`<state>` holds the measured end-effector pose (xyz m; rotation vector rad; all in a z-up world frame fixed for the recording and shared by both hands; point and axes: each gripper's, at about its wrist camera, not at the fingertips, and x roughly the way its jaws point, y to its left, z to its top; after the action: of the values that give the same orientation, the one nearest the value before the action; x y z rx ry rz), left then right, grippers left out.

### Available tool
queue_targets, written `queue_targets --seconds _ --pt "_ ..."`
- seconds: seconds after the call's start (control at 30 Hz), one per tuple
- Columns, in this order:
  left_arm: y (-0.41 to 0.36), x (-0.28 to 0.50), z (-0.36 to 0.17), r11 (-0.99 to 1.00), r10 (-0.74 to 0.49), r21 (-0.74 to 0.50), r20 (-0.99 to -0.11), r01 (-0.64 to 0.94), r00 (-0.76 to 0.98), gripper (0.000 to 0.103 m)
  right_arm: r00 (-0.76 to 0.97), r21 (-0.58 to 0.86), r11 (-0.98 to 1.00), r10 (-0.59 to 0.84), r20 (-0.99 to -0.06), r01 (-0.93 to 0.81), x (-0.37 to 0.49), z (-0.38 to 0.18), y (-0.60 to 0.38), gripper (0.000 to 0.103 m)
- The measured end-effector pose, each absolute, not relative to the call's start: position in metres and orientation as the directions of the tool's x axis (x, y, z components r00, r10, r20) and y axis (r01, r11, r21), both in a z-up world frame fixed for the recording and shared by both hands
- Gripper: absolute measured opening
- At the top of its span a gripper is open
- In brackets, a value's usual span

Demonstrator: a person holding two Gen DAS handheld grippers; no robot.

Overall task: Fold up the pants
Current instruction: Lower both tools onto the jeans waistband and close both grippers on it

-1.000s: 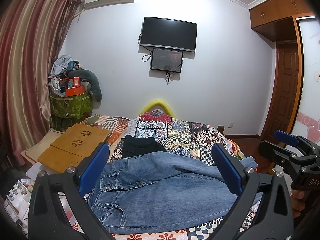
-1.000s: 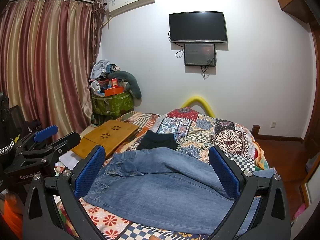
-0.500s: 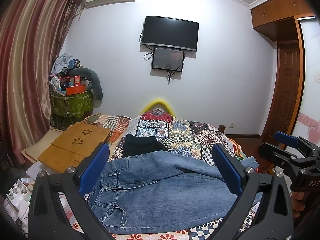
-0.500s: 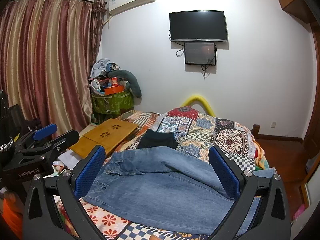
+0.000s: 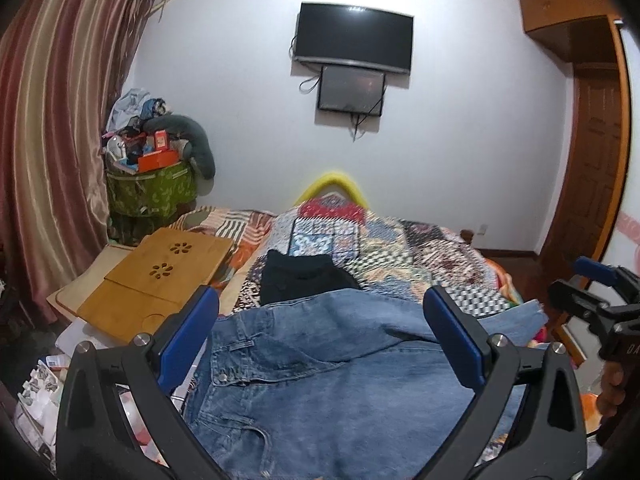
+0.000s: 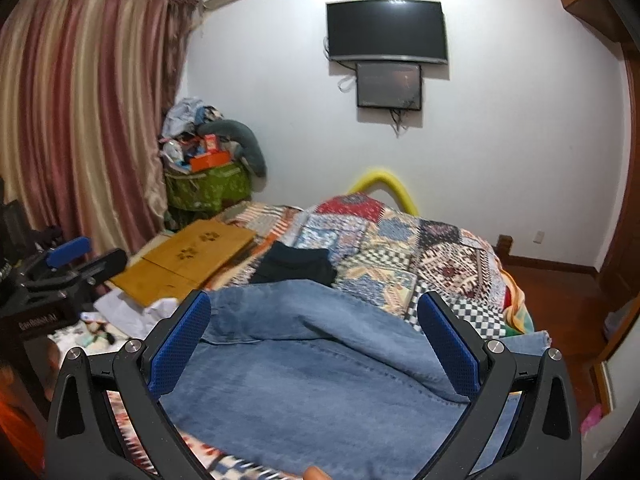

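Left gripper (image 5: 320, 336): blue pads spread wide, empty, above waistband end of blue jeans (image 5: 328, 376). Right gripper (image 6: 314, 334): likewise spread, empty, over the legs. Jeans flat across patchwork quilt (image 6: 400, 248), black folded garment (image 5: 300, 280) just beyond.

jeans (image 5: 328, 380): faded blue denim cloth, showing a matt, slightly rough weave
left gripper (image 5: 320, 340): showing matt black plastic arms, blue pads and shiny metal screws
right gripper (image 6: 314, 344): wearing dimpled blue pads (image 6: 180, 344) on matt black plastic
bedspread (image 6: 400, 256): lying as matt patchwork cloth
lap tray (image 5: 160, 276): showing smooth pale wood
curtain (image 6: 80, 120): hanging as glossy, satiny striped cloth
television (image 6: 386, 30): reflecting light off a glossy dark screen
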<state>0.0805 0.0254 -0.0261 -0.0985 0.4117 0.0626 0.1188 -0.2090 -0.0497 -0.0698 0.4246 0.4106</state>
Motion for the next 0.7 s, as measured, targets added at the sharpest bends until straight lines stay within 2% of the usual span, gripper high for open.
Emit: queue_targets --seconds 0.2,0.33,0.47,0.57,0.7 --pt "0.058 0.146 -0.05 0.988 0.119 -0.033 -0.479 -0.153 0.87 0.103 0.812 0.017 0.924 0.345 -0.472 -0.382 0.173 -0.068 -0.217 0.103" --pt "0.096 0.2 -0.074 0.987 0.114 -0.026 -0.572 -0.157 0.812 0.103 0.781 0.029 0.925 0.337 -0.526 -0.38 0.214 -0.086 -0.223 0.103" --pt "0.128 0.241 -0.106 0.981 0.138 -0.01 -0.669 -0.194 0.73 0.091 0.745 0.014 0.926 0.313 -0.589 -0.378 0.251 -0.109 -0.229 0.103" --pt "0.152 0.268 -0.141 0.976 0.118 -0.036 -0.745 -0.215 0.656 0.086 0.714 0.001 0.925 0.293 -0.636 -0.379 0.276 -0.129 -0.231 0.103" --pt "0.176 0.298 -0.194 0.965 0.07 -0.081 -0.838 -0.251 0.542 0.075 0.687 -0.085 0.912 0.237 -0.687 -0.4 0.307 -0.158 -0.226 0.103"
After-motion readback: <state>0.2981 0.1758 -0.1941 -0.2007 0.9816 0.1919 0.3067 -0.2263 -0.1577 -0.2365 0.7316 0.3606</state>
